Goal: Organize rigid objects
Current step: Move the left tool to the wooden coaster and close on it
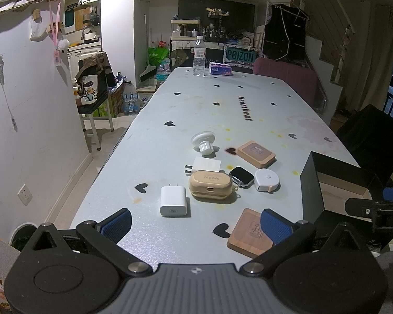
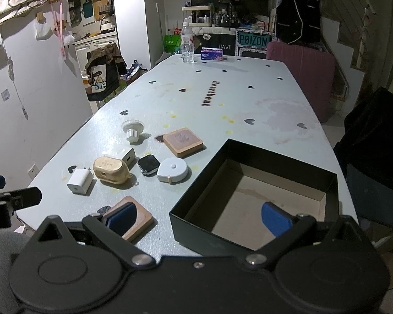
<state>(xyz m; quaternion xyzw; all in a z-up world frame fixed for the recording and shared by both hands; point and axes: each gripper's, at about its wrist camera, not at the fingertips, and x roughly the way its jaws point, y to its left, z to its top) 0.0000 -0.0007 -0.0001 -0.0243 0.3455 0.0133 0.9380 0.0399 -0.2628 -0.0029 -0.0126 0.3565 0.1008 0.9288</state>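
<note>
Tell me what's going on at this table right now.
A person holds two grippers over a table of small gadgets. Both the left gripper and the right gripper are open and hold nothing. The black box looks empty. The chargers, earbud case, watch, tape measure and wooden coasters lie on the table beside it, so nothing is sorted yet.

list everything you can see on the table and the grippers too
wooden coasters: 2, tan, one near edge, one mid-table
chargers: 2, white, left of cluster
earbud case: 1, beige, centre
smartwatch: 1, black face, right of case
tape measure: 1, white, beside watch
knob holder: 1, white, behind cluster
box: 1, black, empty, right side
water bottle: 1, clear, far end
tissue pack: 1, purple, far end
left gripper: jaws open
right gripper: jaws open
</note>
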